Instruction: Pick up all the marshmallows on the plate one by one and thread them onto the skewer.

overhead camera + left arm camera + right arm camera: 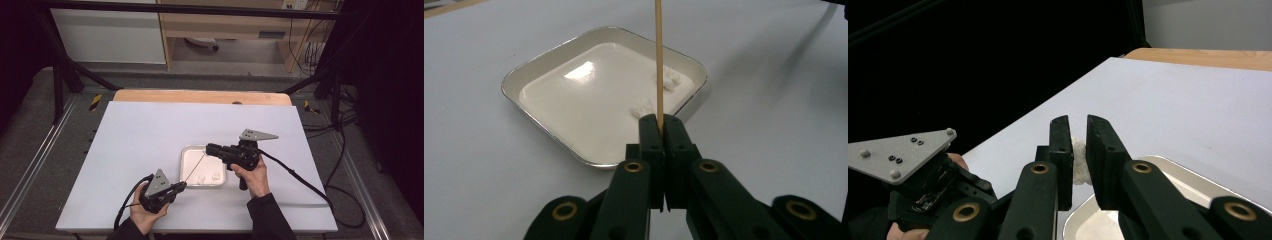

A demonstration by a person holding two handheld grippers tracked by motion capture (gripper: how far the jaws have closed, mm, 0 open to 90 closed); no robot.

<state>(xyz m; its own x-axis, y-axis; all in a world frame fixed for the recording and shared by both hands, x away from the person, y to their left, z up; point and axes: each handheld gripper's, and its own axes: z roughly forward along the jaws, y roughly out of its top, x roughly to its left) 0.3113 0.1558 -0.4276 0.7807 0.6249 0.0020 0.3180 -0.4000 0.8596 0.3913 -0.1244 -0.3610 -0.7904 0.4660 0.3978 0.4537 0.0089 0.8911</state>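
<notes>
Meanwhile left gripper point(659, 125) clamps a skewer point(657, 60); right gripper point(1078, 145) pinches a white lump point(1079, 167).

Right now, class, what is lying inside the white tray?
Two small white lumps lie inside the tray, toward one side; the rest of its floor is bare. The skewer held by the left gripper crosses in front, hiding a thin strip of them.

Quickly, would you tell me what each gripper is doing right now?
Left gripper: shut on the wooden skewer.
Right gripper: shut on a white lump, held over the tray.
</notes>
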